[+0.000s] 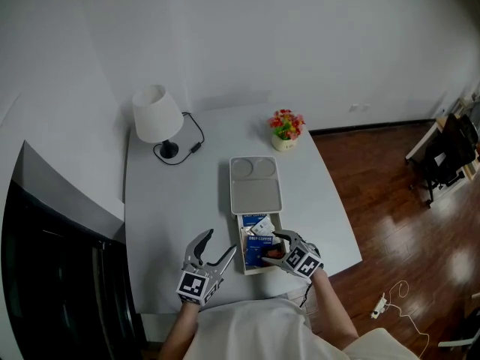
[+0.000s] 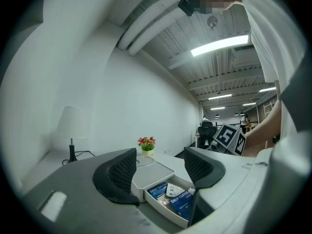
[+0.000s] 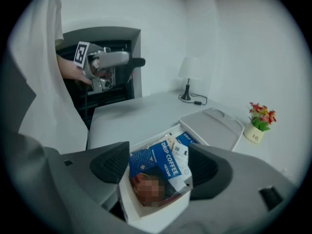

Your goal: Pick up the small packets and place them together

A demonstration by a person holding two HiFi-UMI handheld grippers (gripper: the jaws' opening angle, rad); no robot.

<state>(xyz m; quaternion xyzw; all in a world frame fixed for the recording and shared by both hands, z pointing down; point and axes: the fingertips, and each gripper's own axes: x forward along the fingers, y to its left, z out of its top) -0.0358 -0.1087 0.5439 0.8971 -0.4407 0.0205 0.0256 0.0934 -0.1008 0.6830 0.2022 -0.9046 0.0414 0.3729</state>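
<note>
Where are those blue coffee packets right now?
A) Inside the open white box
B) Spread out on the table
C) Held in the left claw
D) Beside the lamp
A: the blue coffee packets lie piled inside the open white box, and the right claw hovers over them with its jaws apart, gripping nothing.

Several small packets point(image 1: 259, 250), mostly blue with white "DRIP COFFEE" lettering plus one white packet point(image 1: 262, 226), lie overlapping and tilted in a loose heap inside the open white box point(image 1: 241, 240).
</note>
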